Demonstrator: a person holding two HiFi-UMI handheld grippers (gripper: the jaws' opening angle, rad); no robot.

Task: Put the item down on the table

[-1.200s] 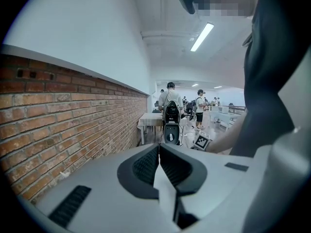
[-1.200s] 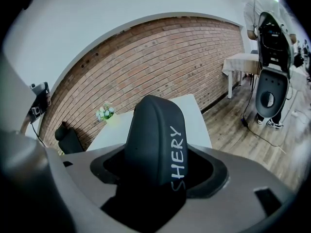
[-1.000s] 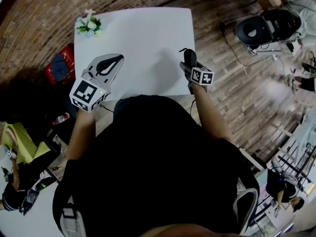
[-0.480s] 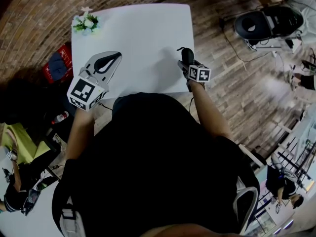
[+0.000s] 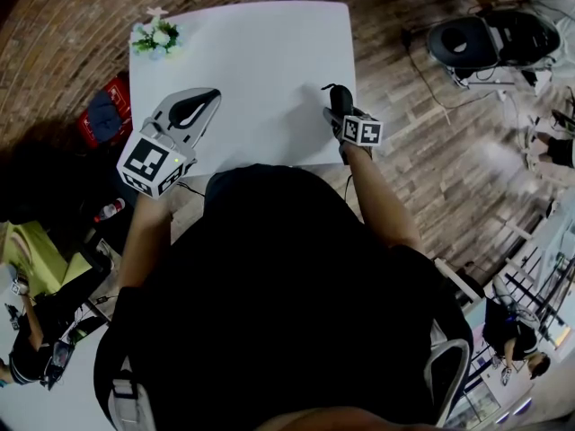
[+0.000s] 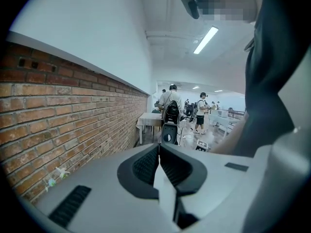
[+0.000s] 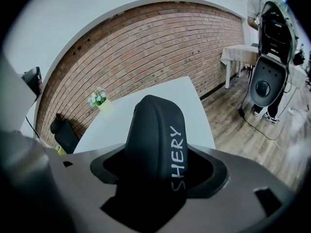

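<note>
A black rounded case (image 7: 154,130) with white lettering stands between the jaws of my right gripper (image 7: 155,164), which is shut on it. In the head view the case (image 5: 340,100) and right gripper (image 5: 342,115) hover at the right edge of the white table (image 5: 260,52). My left gripper (image 5: 205,100) hangs over the table's near left corner, apart from the case. In its own view the left gripper (image 6: 159,152) has both jaws pressed together with nothing between them.
A small pot of white flowers (image 5: 154,39) stands at the table's far left corner. A red and blue bag (image 5: 106,119) lies on the floor left of the table. A black and white machine (image 5: 476,48) stands at the right.
The left gripper has drifted a little to the left and toward me. The right gripper still holds the case in almost the same place by the table's right edge.
</note>
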